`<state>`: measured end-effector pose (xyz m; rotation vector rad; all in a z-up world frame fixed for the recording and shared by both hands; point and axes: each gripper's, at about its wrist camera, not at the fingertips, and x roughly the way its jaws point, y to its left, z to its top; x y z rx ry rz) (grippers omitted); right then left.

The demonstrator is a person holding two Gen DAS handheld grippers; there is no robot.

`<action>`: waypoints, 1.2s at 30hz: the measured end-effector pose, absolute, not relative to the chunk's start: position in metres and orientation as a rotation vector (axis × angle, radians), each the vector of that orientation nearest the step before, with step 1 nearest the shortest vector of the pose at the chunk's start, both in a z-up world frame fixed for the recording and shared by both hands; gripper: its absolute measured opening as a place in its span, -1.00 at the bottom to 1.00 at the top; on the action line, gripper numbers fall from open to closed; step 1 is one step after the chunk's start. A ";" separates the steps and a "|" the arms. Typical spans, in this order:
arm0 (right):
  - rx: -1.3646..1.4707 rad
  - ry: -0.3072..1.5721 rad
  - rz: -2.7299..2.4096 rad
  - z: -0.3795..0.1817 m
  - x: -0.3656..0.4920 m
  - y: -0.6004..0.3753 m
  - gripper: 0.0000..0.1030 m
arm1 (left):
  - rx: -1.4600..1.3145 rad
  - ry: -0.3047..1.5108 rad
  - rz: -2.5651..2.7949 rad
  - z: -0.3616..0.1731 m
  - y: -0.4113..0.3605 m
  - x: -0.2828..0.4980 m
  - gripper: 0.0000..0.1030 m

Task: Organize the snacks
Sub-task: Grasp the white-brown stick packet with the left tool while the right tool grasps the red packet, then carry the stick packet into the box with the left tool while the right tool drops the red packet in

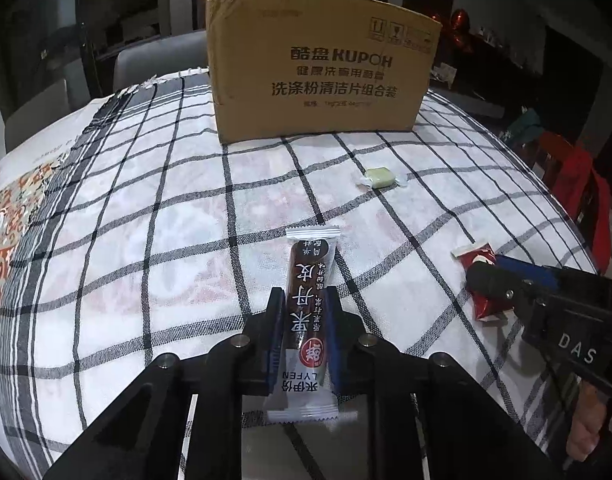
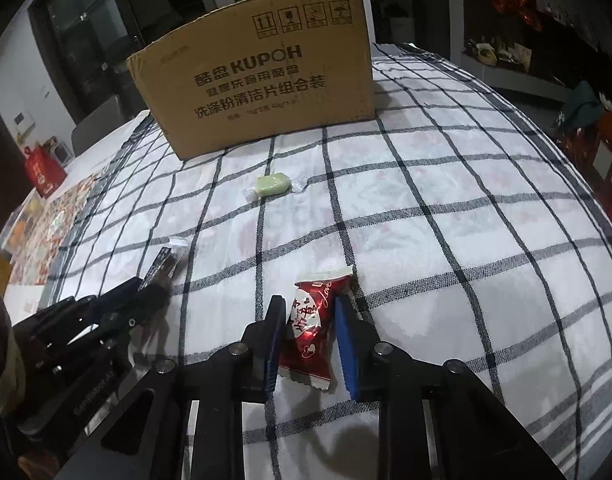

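Step in hand: picking up two wrapped snacks at once, one per gripper, presumably to carry them to the cardboard box [image 1: 322, 68] standing well ahead of both.
Left gripper [image 1: 304, 300]: closed onto the brown snack bar [image 1: 306, 312], its blue pads pressing the long sides near the bar's middle.
Right gripper [image 2: 310, 312]: jaws set either side of the red candy [image 2: 312, 328]; the left pad touches the wrapper, the right pad looks just clear of it, so the grip seems not yet made, though the angle is poor.
Advice, left: lift straight up and keep the bar level; the hold sits about mid-length, so neither end should droop much.
Advice, right: close further before lifting, squeezing on the filled body and not on the crimped foil ends, which would slip.
Advice, both: raise the snacks clear of the box's top edge before moving forward; the two grippers sit near one another, so keep them apart on the way.
Brown snack bar: long, slim, dark wrapper with white crimped ends and Chinese lettering; lies lengthwise between the left fingers, its far end pointing ahead.
Red candy: short, shiny red foil with white hearts and script, crumpled; lies on the checked cloth of the tabletop [image 2: 466, 240], between the right fingers.
Green candy [image 2: 272, 186]: small pale green block in clear twisted wrap; ahead of both grippers, near the box, untouched.
Box: brown, printed KUPOH, its inside hidden from both views.
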<state>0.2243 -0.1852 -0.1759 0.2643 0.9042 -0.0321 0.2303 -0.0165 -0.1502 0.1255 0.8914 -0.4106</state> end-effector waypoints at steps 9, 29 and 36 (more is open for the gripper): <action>0.259 0.876 0.011 -0.162 0.213 -0.182 -0.50 | 0.112 0.852 -0.391 -0.126 -0.015 0.216 -0.63; 0.244 0.718 0.099 -0.104 0.191 -0.179 -0.50 | 0.082 0.718 -0.360 -0.056 -0.014 0.189 -0.63; 0.250 0.666 0.143 -0.076 0.197 -0.188 -0.51 | 0.075 0.660 -0.363 -0.030 -0.020 0.191 -0.63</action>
